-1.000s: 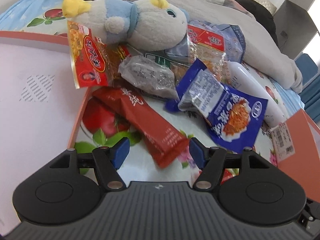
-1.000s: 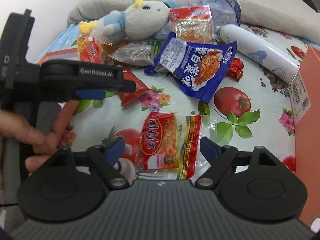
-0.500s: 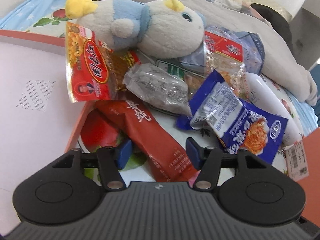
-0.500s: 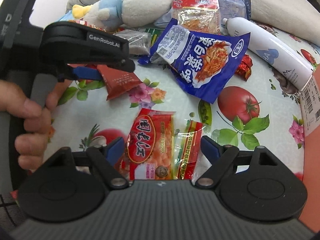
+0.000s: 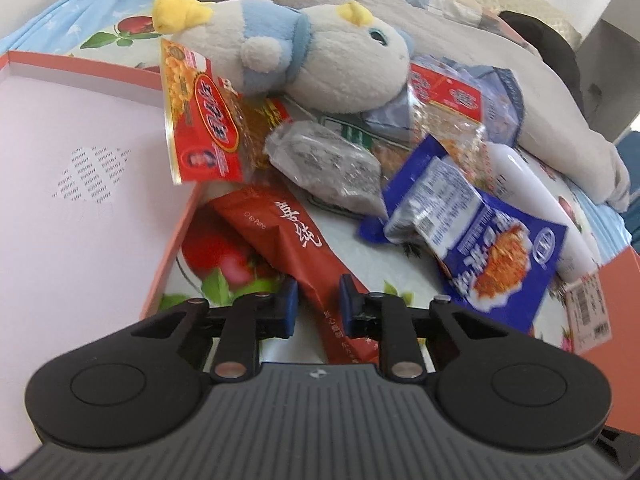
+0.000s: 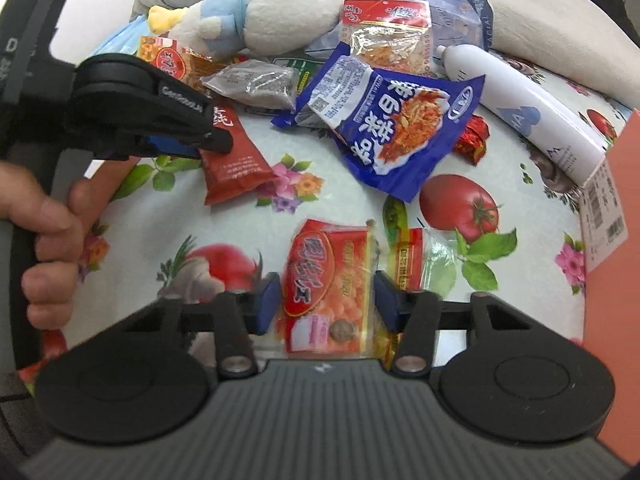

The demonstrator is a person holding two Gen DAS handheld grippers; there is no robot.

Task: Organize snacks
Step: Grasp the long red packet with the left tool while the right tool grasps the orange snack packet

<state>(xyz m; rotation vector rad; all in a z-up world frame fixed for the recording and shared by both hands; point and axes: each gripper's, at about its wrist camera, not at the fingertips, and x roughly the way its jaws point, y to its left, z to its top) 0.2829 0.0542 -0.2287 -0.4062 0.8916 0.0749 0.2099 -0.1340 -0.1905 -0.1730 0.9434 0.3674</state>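
Note:
A long dark red snack pack (image 5: 292,236) lies on the flowered sheet beside the orange box with a white inside (image 5: 80,184). My left gripper (image 5: 317,306) has closed its fingers on the pack's near end; it also shows in the right wrist view (image 6: 180,146) gripping that pack (image 6: 236,160). A red peanut pack (image 6: 332,288) lies flat between the fingers of my right gripper (image 6: 326,300), which stand close at its two sides. A blue noodle pack (image 6: 396,120), a grey pack (image 6: 256,82) and other red packs (image 5: 204,136) lie beyond.
A plush toy (image 5: 304,60) lies at the back on the pile. A white bottle (image 6: 532,120) lies at the right near an orange box wall (image 6: 616,264) with a barcode label. A grey blanket (image 5: 440,40) runs behind. The hand on the left gripper (image 6: 48,240) is at far left.
Both grippers moved forward and narrowed. The left one closed on the dark red pack's near end. The right one drew its fingers in around the peanut pack.

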